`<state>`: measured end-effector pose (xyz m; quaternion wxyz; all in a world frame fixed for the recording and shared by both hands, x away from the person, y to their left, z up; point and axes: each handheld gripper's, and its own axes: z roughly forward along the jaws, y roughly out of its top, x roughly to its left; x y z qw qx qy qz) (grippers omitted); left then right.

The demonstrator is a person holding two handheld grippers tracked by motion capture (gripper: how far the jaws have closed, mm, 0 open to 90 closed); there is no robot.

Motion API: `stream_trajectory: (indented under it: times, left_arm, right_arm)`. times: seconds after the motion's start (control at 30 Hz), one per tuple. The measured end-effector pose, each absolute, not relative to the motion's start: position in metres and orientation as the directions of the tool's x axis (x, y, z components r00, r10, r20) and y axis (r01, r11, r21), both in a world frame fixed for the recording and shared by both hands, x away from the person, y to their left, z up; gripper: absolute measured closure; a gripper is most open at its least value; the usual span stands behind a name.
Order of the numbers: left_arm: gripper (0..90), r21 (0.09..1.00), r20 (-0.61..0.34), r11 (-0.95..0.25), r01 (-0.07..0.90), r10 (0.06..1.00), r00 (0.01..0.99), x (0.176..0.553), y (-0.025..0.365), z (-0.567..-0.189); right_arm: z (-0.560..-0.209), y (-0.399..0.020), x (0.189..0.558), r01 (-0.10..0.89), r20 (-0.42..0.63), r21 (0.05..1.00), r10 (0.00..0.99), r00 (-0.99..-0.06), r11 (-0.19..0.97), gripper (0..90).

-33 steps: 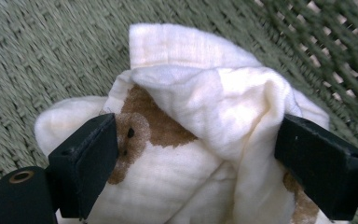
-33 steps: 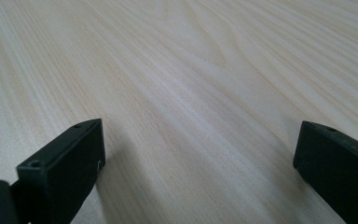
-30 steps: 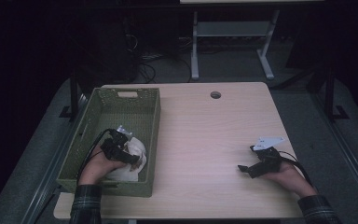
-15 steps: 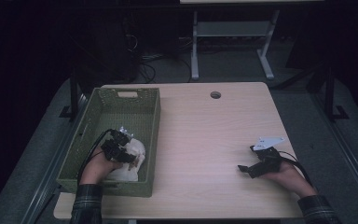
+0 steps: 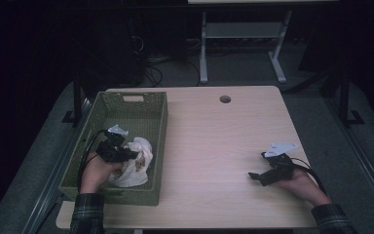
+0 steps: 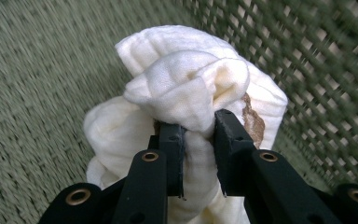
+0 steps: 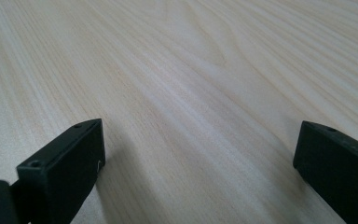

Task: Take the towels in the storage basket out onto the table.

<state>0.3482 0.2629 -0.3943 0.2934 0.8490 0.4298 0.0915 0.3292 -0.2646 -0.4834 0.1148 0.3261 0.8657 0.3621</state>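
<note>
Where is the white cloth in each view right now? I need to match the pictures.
High view: white cloth lies at the near end of the green basket, under the left gripper.
Left gripper view: cloth centre, pinched between the jaws.
Right gripper view: bare tabletop, no cloth.
Shared landmark: the basket's green weave.

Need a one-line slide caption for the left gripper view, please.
Left gripper, jaws just closed, pinching a fold of white cloth inside the green basket.
</note>
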Motion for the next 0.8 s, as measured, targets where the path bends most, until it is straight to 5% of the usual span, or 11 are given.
stream_trajectory:
  times: [0.8]
  left_arm:
    - [74.4,0.817,-0.139,-0.288,0.5,0.743,0.655,0.334,0.278,-0.336]
  right_arm:
    - [-0.483,-0.265,0.329,0.482,0.038,0.702,0.648,-0.76,0.524,1.5]
